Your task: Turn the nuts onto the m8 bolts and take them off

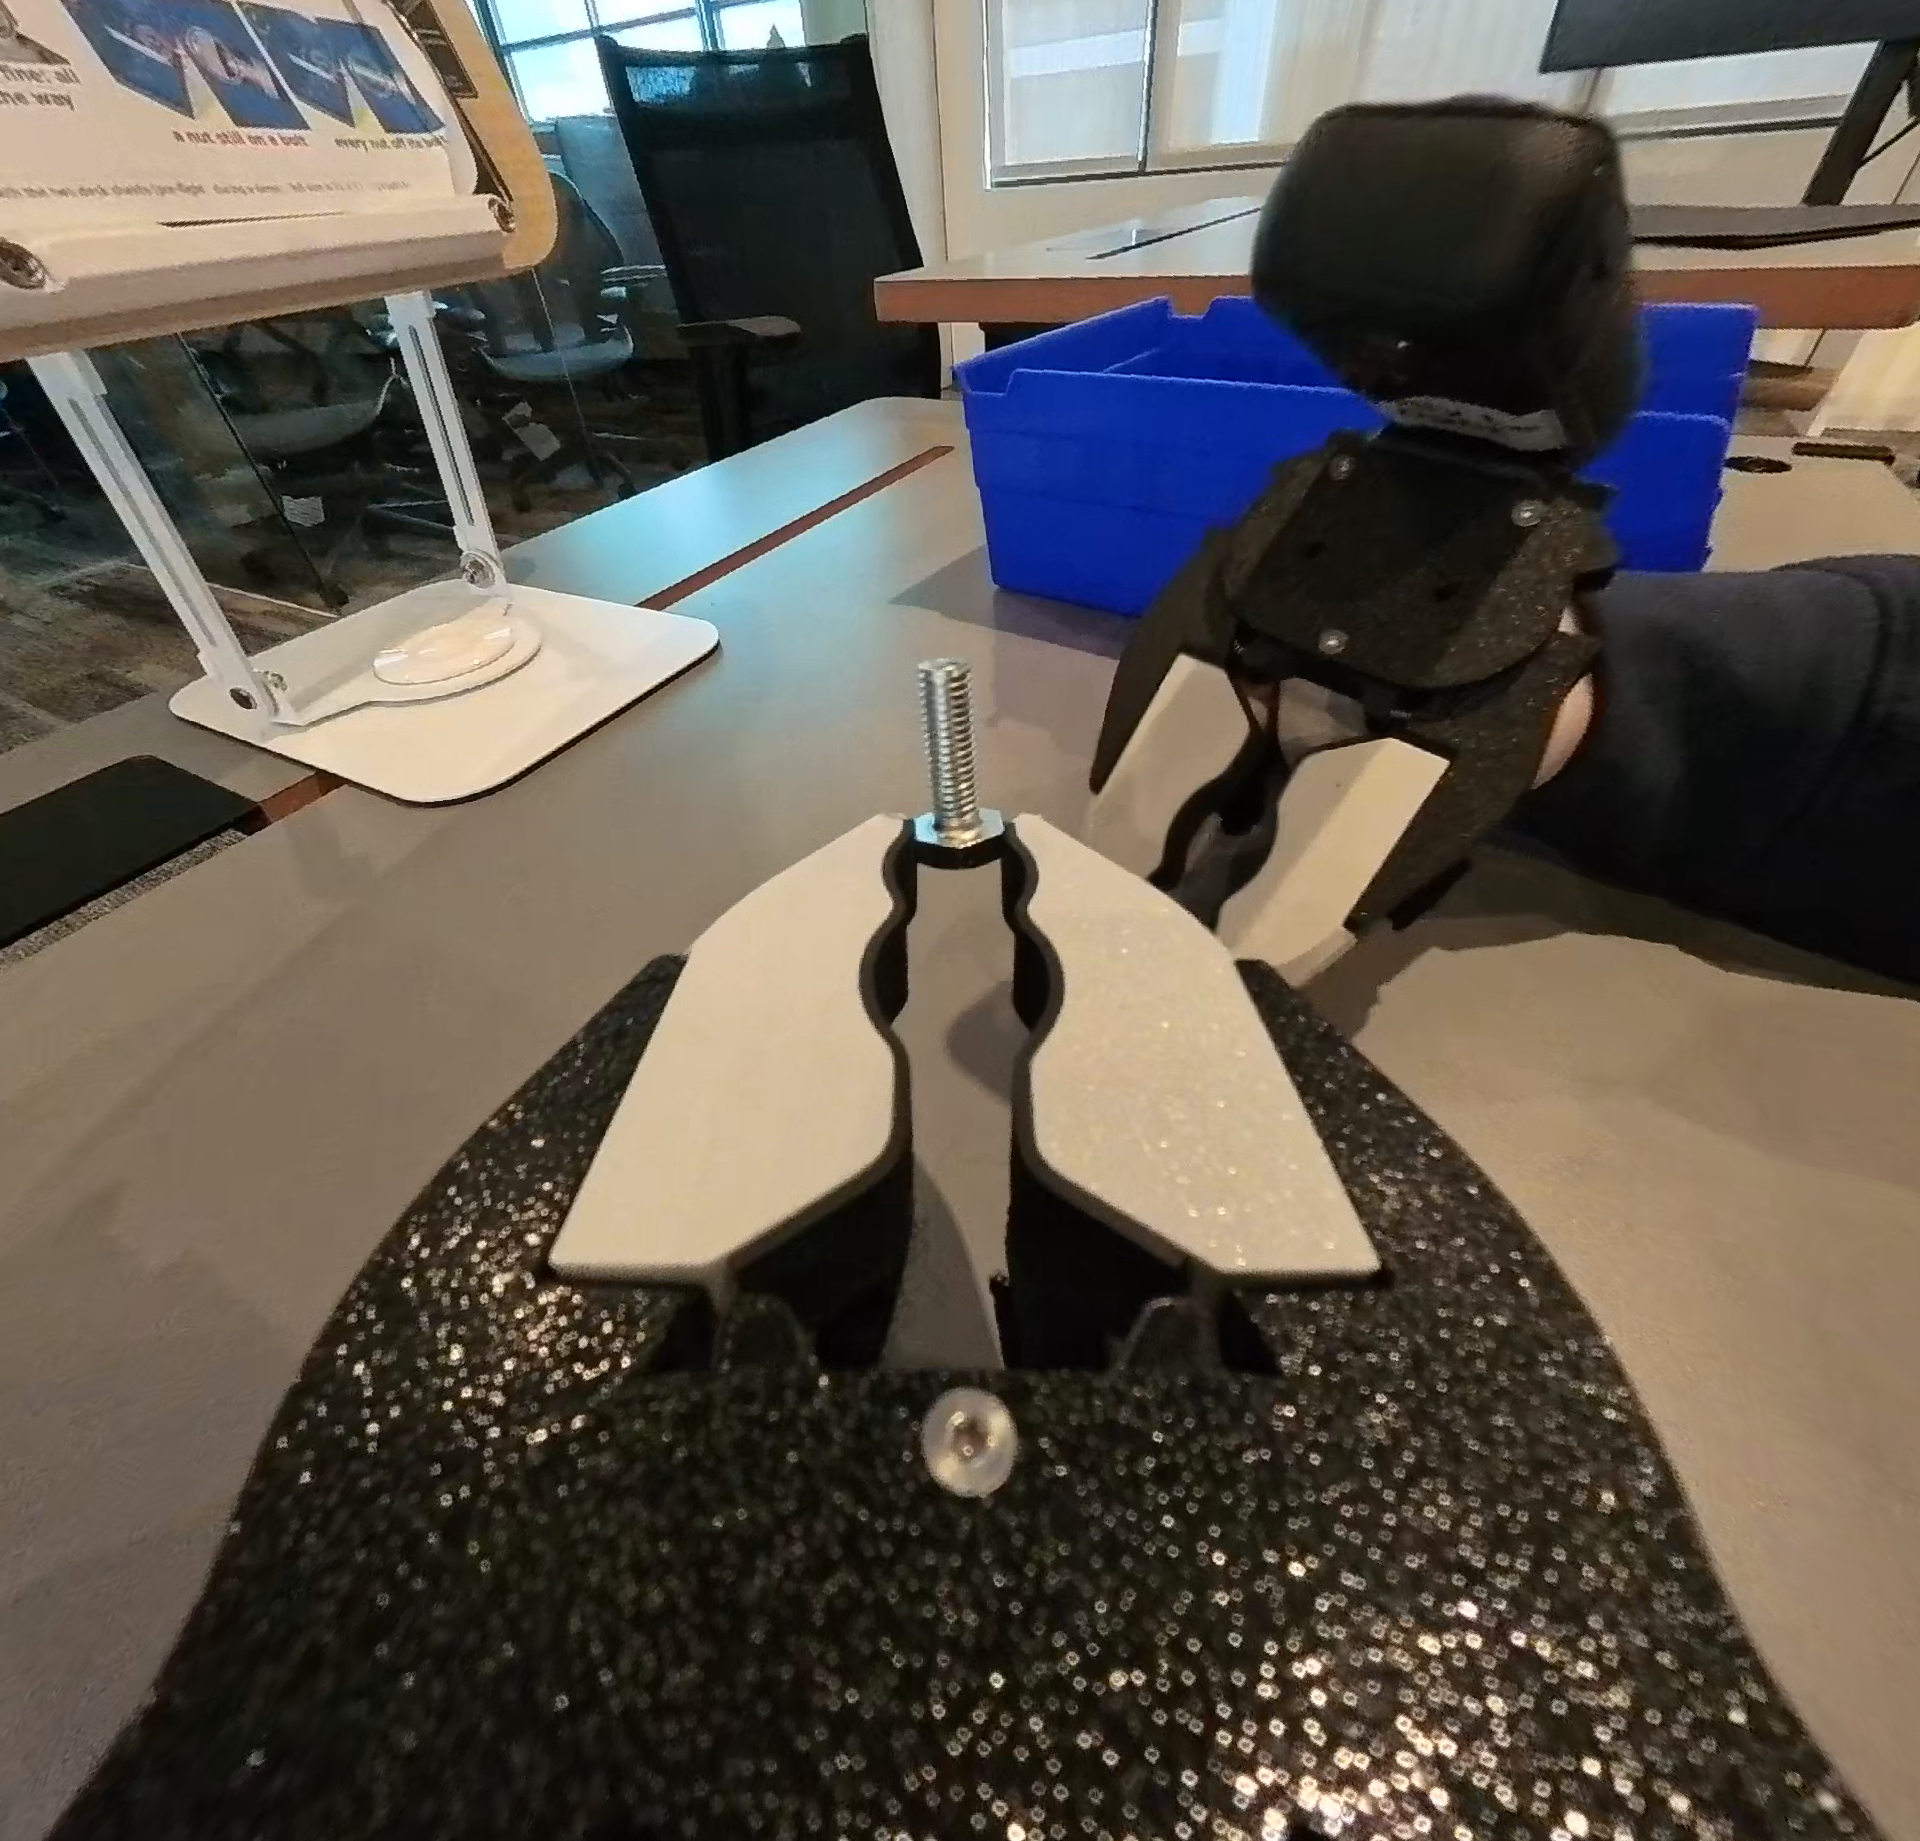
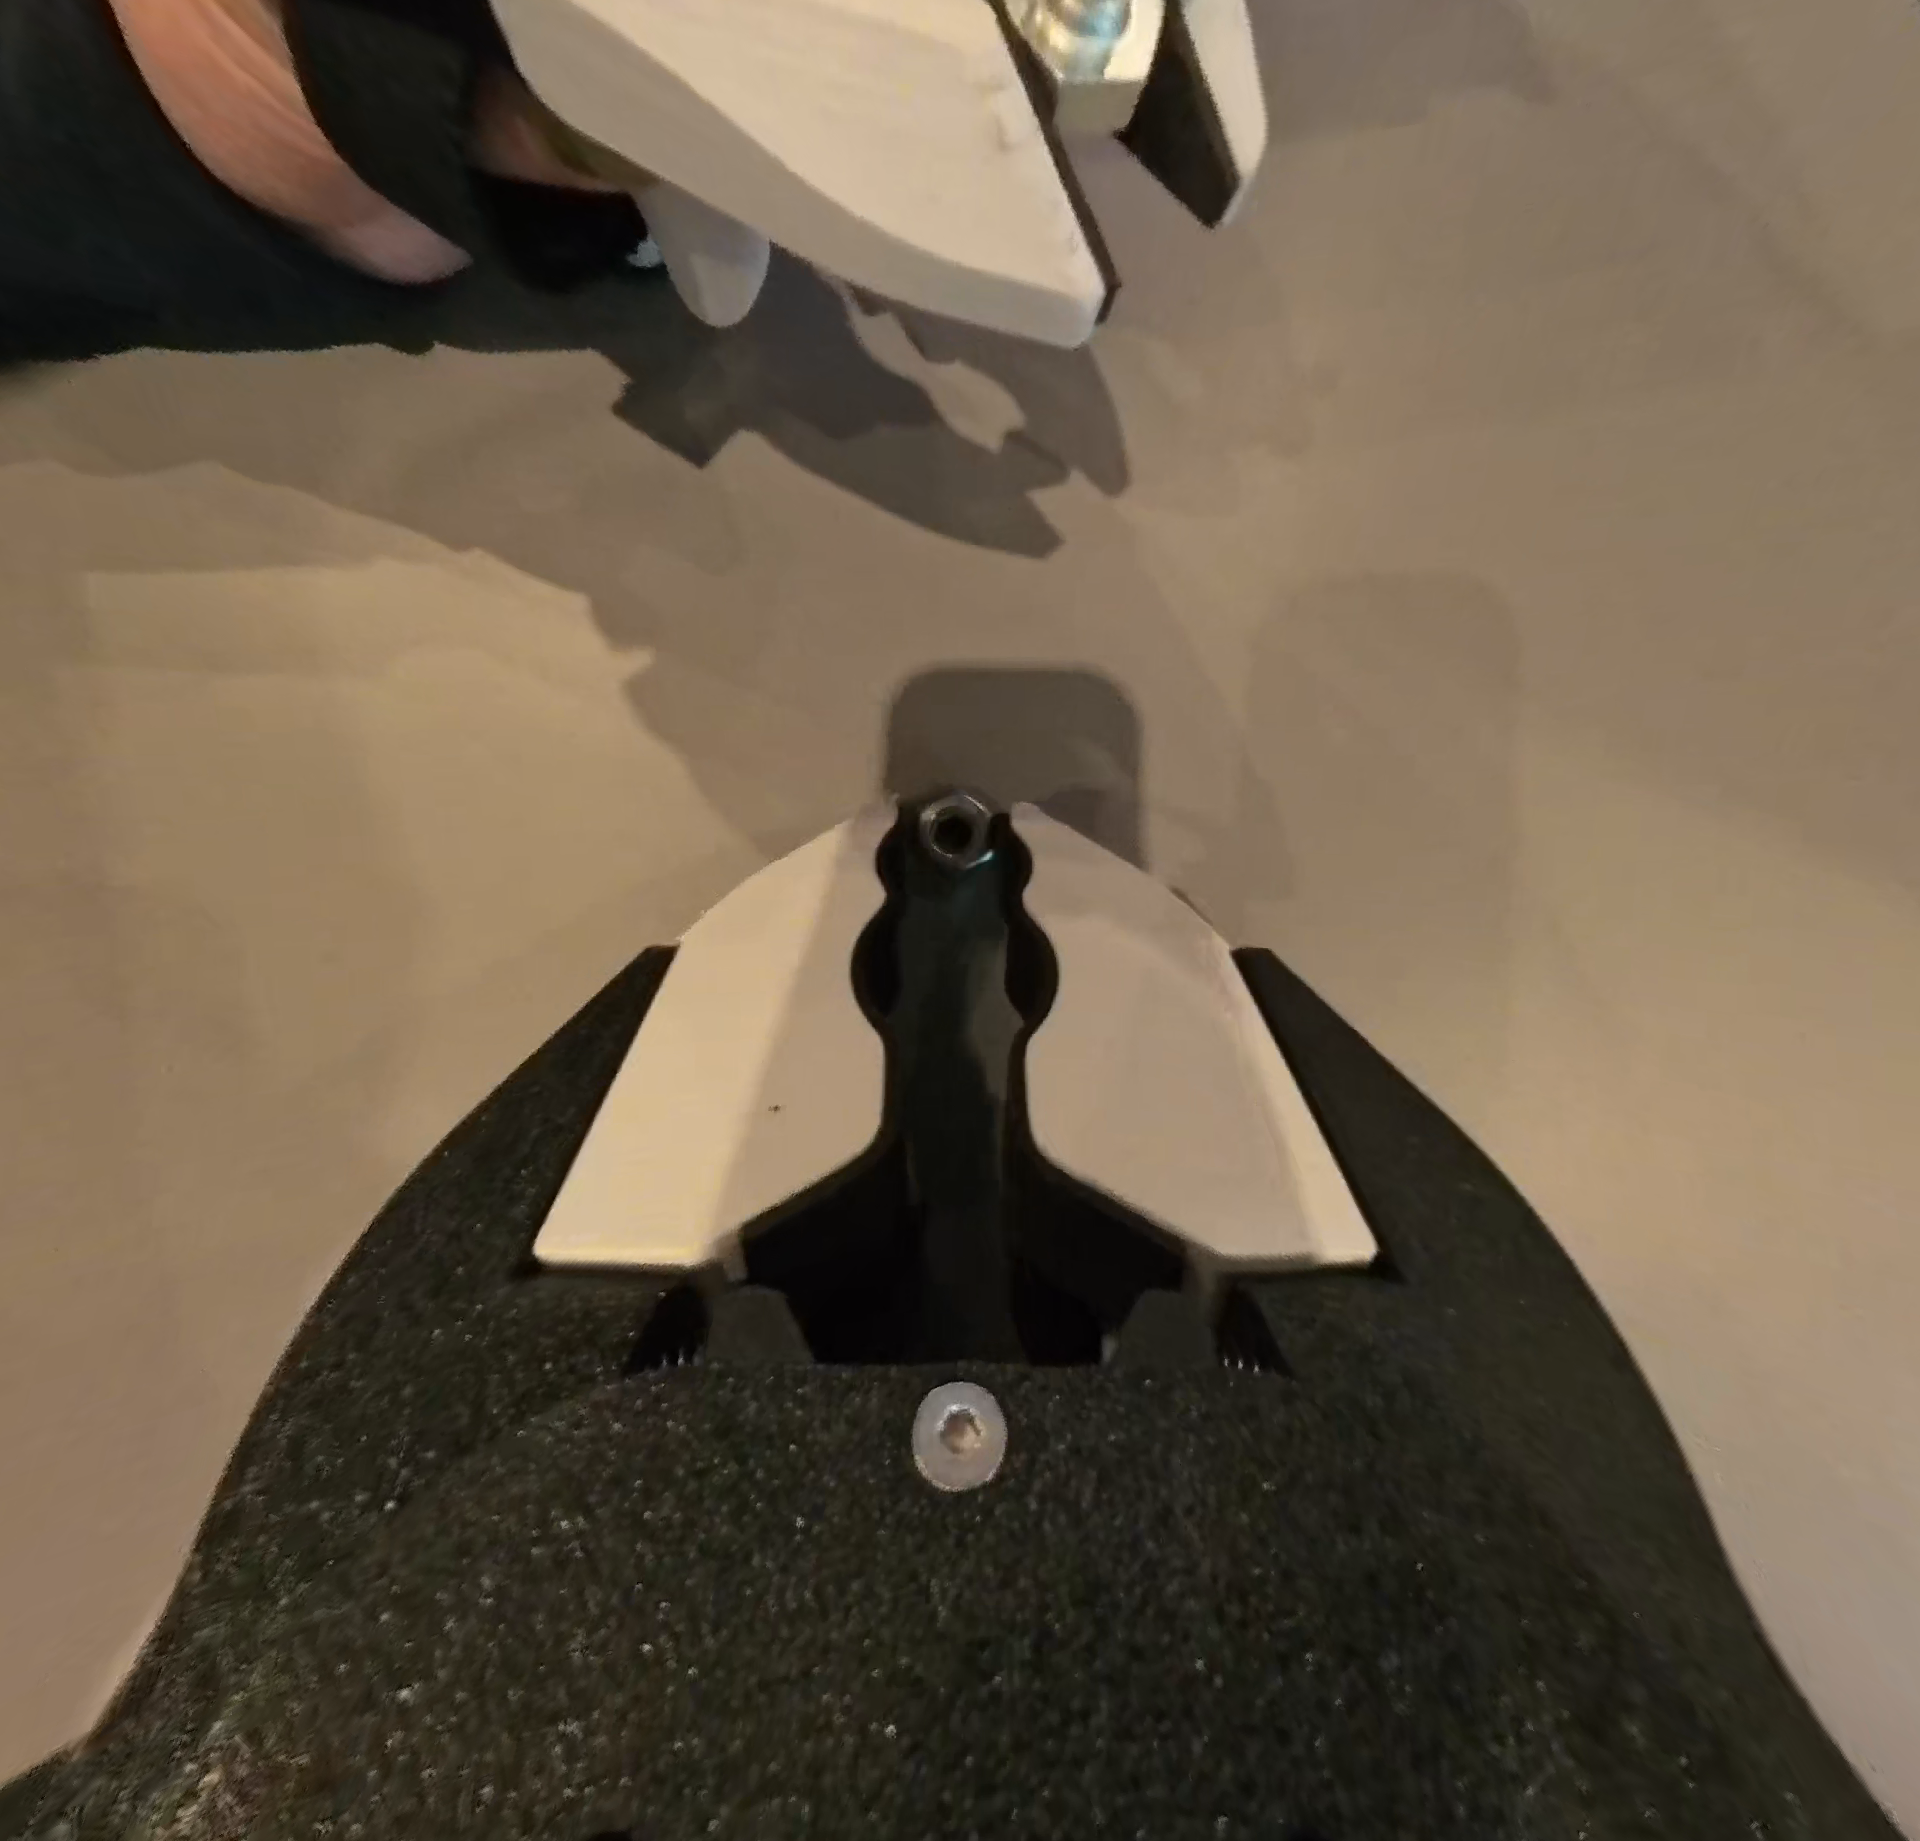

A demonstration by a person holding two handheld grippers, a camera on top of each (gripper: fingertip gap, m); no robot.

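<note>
My left gripper (image 1: pixel 956 841) is shut on the hex head of a silver bolt (image 1: pixel 943 742) and holds it upright above the grey table (image 1: pixel 520 960), thread pointing up. In the right wrist view the same gripper (image 2: pixel 1148 233) shows at the top with the bolt (image 2: pixel 1091 15) between its fingers. My right gripper (image 2: pixel 951 835) points down at the table and is shut on a small dark hex nut (image 2: pixel 948 837) at its fingertips, hole facing the camera. In the left wrist view the right gripper (image 1: pixel 1257 918) is low over the table, just right of the bolt; the nut is hidden there.
A blue plastic bin (image 1: pixel 1195 461) stands at the back right. A white stand (image 1: pixel 436 690) carrying a printed sheet stands at the back left. A dark sleeve (image 1: pixel 1714 752) lies along the table on the right. Office chairs and another desk are beyond.
</note>
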